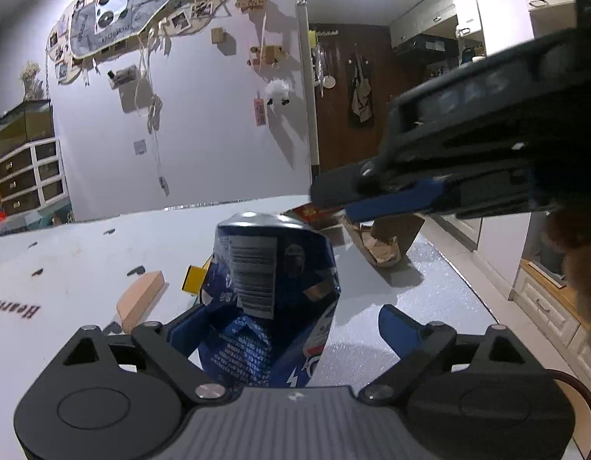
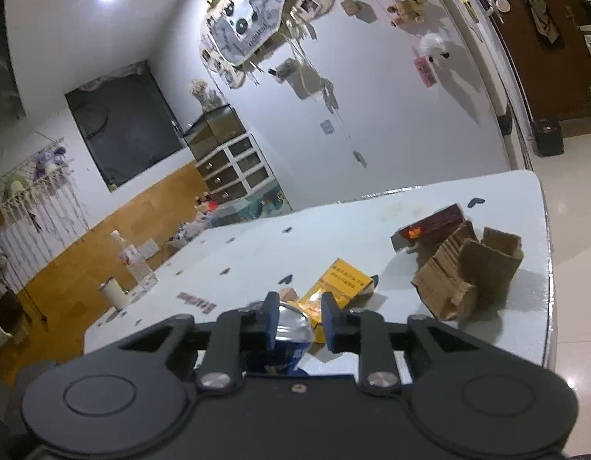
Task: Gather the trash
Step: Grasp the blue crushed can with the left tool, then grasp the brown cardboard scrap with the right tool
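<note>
Between the wide left tool's [image 1: 284, 329] fingers stands a crushed can [image 1: 270, 295]; right tool [image 2: 297, 320] narrowed, empty.

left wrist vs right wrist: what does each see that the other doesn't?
Left wrist only: the right gripper crossing in from the right, and a tan block on the table.
Right wrist only: a clear bottle and a white cup at the table's left end.
Both: the crushed blue can, yellow box, red box, torn cardboard.
</note>
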`<action>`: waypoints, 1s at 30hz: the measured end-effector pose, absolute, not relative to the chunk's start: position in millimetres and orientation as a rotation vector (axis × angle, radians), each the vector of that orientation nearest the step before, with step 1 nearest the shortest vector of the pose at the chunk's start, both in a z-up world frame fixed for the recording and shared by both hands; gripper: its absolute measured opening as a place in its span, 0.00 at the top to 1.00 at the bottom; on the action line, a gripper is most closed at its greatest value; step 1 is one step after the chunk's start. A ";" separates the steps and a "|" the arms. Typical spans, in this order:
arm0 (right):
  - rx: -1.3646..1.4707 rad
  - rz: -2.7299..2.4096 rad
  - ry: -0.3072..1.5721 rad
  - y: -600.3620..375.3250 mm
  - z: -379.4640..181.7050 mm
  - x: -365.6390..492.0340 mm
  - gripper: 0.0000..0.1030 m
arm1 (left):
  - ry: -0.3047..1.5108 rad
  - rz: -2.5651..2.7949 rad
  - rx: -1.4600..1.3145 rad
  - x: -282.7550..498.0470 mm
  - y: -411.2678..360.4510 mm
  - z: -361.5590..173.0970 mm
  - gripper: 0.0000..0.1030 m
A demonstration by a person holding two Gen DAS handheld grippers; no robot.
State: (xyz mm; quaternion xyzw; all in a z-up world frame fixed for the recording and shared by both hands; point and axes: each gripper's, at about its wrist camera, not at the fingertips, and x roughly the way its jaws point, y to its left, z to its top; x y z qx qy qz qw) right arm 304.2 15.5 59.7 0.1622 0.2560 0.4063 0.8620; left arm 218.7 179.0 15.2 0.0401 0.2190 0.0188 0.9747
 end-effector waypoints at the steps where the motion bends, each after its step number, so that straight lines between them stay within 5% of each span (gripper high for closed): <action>1: 0.331 0.850 0.554 19.2 58.0 307.0 0.75 | 0.446 0.041 0.072 219.0 180.5 15.4 0.09; 9: 0.247 0.938 0.576 31.9 50.3 295.2 0.78 | 0.450 0.054 0.024 219.3 189.7 15.9 0.35; 14: 0.244 0.916 0.562 26.7 54.4 294.4 0.77 | 0.439 0.063 0.015 217.6 191.4 16.7 0.67; 22: 0.240 0.897 0.537 6.8 58.2 301.6 0.76 | 0.412 0.033 -0.011 214.6 195.0 18.2 0.69; 25: 0.207 0.846 0.485 -7.3 63.8 307.3 0.67 | 0.409 0.033 -0.048 214.7 200.7 18.2 0.69; 27: 0.168 0.789 0.455 -16.5 66.9 314.2 0.47 | 0.412 0.031 -0.072 215.7 205.1 17.6 0.69; 30: 0.129 0.685 0.437 -25.9 67.6 328.9 0.31 | 0.409 0.029 -0.110 215.6 210.7 17.3 0.69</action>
